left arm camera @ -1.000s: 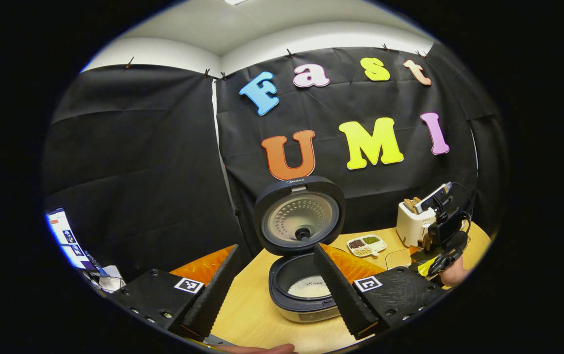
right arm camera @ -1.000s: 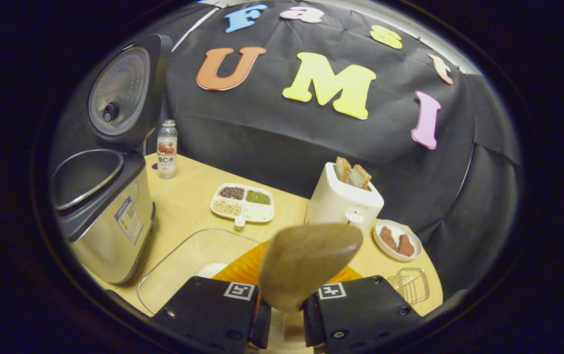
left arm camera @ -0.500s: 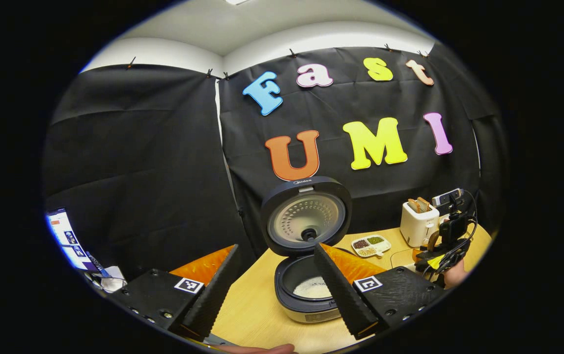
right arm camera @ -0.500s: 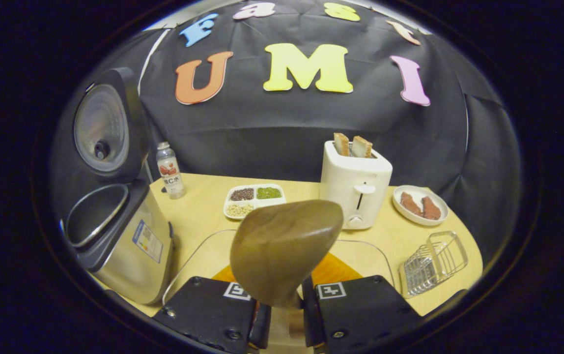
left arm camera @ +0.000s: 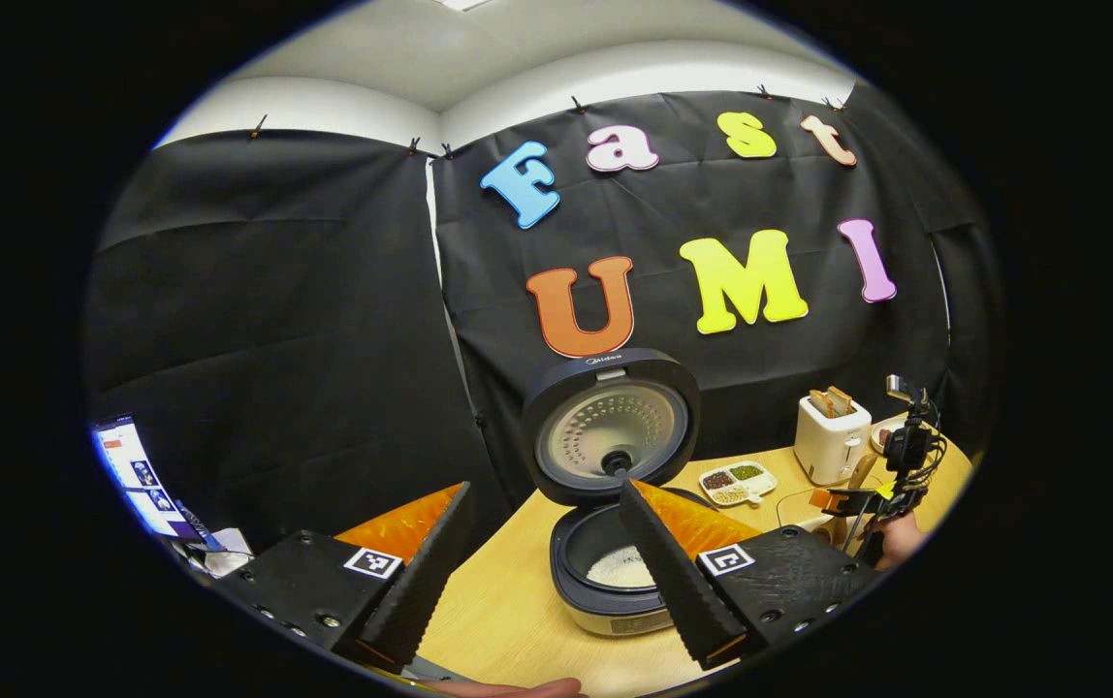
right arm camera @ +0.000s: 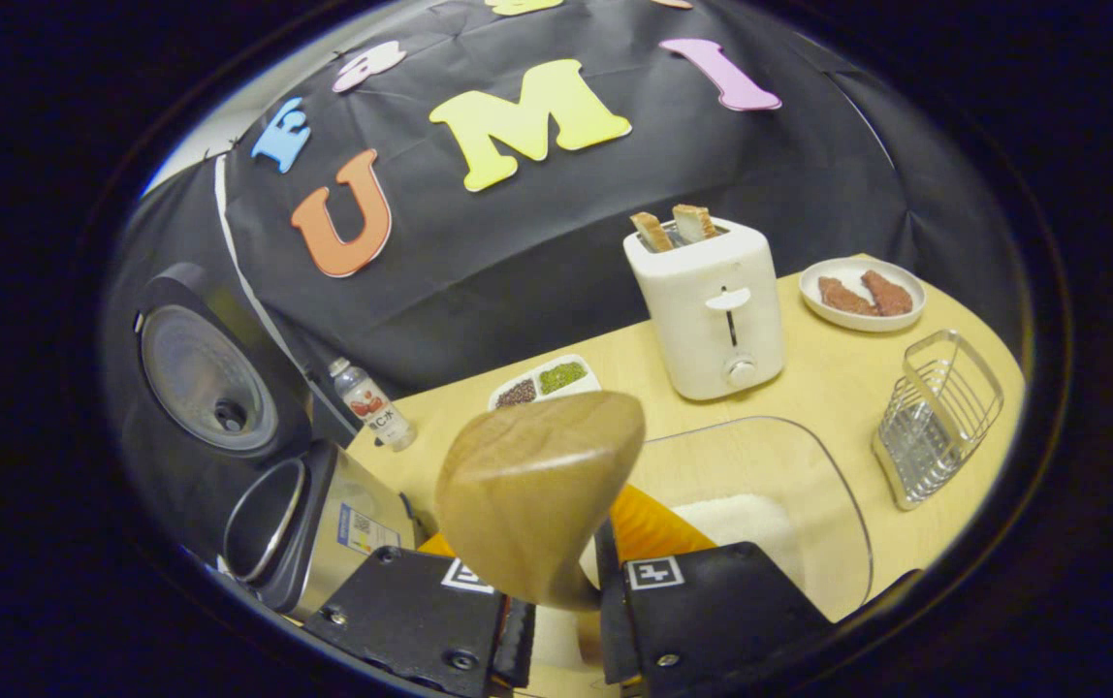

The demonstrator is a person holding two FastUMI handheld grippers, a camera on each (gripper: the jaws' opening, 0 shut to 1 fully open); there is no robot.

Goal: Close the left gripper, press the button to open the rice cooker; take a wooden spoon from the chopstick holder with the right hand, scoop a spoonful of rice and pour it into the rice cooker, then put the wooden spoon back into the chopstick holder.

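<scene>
Above clear tub (right arm camera: 809,465), spoon (right arm camera: 537,504) tilted further.

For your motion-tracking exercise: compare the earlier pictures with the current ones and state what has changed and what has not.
The right gripper, still shut on the wooden spoon, has swung right, away from the rice cooker, towards the wire chopstick holder. The left gripper stays open; the cooker's lid stays up.

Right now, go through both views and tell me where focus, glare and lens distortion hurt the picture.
Right gripper view: the wooden spoon bowl sits close to the lens and looks soft, while the toaster is sharp; the horizon tilts and the table edge bows. Left gripper view: the rice cooker is crisp, the wall seams curve, and a bright screen at the left rim is washed out.
</scene>
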